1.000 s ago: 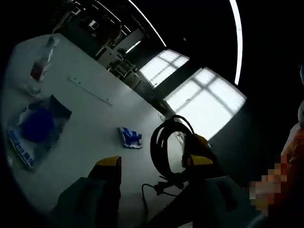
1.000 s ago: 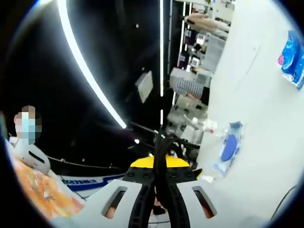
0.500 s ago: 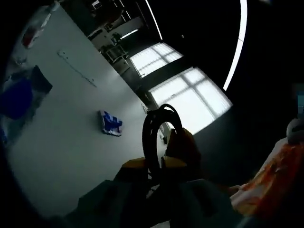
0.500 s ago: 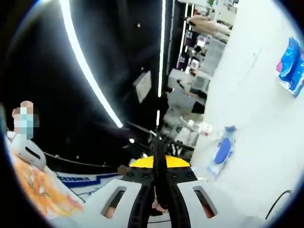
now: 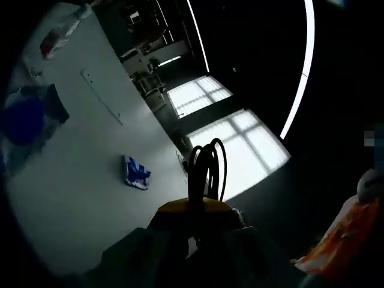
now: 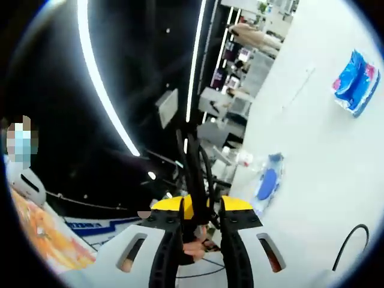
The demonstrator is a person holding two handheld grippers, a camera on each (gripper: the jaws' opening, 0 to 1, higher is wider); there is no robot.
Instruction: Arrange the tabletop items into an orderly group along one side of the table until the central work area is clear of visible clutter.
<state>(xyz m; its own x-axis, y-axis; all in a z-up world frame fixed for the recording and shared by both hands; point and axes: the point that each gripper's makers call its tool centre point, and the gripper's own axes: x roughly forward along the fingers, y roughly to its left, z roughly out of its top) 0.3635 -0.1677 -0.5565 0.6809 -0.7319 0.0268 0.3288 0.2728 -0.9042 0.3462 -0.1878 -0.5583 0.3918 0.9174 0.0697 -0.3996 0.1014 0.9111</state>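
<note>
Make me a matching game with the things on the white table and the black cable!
Things:
1. coiled black cable
2. small blue and white packet
3. clear plastic bottle with a red label
4. flat clear bag with a round blue thing inside

Where:
A. lying on its side at the table's far end
B. held up between gripper jaws
C. alone mid-table
D. beside the bottle

Pairs: 1-B, 2-C, 3-A, 4-D

Left gripper view: white table [image 5: 78,180] mostly bare. Small blue packet [image 5: 135,172] lies alone at centre; blue bag [image 5: 27,117] and bottle [image 5: 60,33] crowd the 10 o'clock edge.
</note>
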